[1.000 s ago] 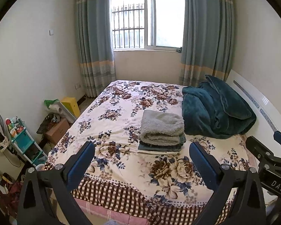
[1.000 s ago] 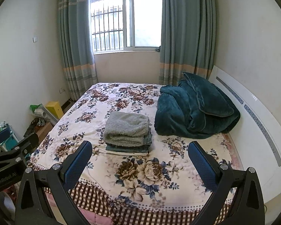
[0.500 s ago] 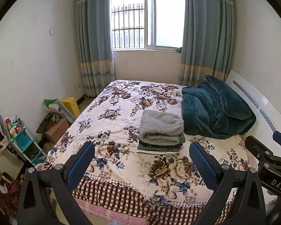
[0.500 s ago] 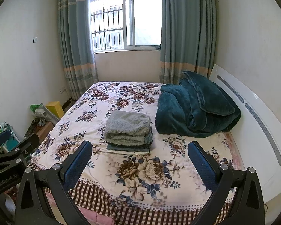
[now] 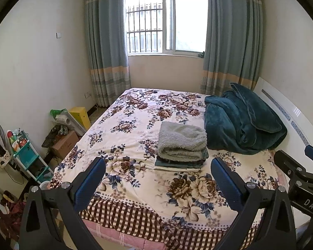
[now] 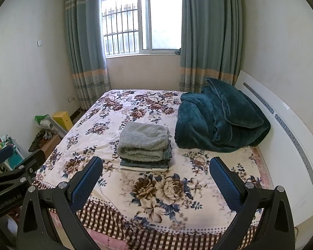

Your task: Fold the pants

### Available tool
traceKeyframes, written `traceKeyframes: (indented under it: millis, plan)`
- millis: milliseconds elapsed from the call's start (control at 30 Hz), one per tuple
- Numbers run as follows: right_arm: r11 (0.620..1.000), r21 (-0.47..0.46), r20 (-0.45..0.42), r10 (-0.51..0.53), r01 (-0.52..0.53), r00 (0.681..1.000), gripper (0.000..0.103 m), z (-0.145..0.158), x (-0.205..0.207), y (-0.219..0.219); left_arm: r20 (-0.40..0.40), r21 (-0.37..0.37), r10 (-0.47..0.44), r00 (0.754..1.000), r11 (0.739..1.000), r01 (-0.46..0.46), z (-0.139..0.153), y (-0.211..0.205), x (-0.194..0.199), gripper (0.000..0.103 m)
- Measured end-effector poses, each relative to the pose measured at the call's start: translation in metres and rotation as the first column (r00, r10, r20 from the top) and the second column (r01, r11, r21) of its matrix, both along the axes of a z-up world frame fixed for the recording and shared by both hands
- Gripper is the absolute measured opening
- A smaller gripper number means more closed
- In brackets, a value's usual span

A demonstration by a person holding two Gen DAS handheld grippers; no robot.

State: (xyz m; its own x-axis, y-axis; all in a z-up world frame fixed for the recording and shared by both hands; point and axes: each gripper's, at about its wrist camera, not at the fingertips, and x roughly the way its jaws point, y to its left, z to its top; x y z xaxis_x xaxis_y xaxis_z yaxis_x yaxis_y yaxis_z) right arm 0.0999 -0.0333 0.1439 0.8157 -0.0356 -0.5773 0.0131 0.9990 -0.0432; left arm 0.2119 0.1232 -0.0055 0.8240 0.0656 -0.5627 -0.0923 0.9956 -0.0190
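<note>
Pants, presumably among the grey fleecy bundle and dark folded garments stacked (image 5: pixel 182 148) at mid-bed, are seen lying just beside a rumpled teal plush blanket (image 5: pixel 242 123) on a floral-print bedspread with a brown checked border (image 5: pixel 135 129); which layer of the stack is the pants cannot be told. The stack is already squared and layered, so the folding is judged done or nearly so, with this moment taken as a stand-off between steps. The left gripper (image 5: pixel 158 179) is held back over the foot of the bed, jaws spread wide, nothing between them. The right gripper (image 6: pixel 156 177) is likewise held clear, jaws spread, empty. Neither is near the stack. If further work is meant, an approach across the bedspread would be called for, with an edge of one garment pinched without disturbing the layers beneath. A white headboard (image 6: pixel 285 137) and teal striped curtains (image 6: pixel 208 31) are noted beyond.
</note>
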Motion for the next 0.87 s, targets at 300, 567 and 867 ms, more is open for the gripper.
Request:
traceKeyframes:
  millis: [300,567,867]
  plan:
    - [1.000,0.001,-0.006,-0.009,0.009,1.000,0.103,0.000,0.006,0.001,0.004,-0.002,0.014,1.000,1.000,-0.014,0.001,0.000,-0.002,0.103]
    - [1.000,0.000,-0.002,-0.007,0.007,1.000,0.103,0.001,0.006,0.000,0.011,0.000,0.022,1.000,1.000,-0.022,0.001,0.001,-0.007,0.103]
    - [1.000,0.003,-0.004,-0.011,0.011,1.000,0.103,0.001,0.005,0.001,0.025,0.008,0.029,0.999,1.000,-0.029,0.004,-0.002,-0.012,0.103]
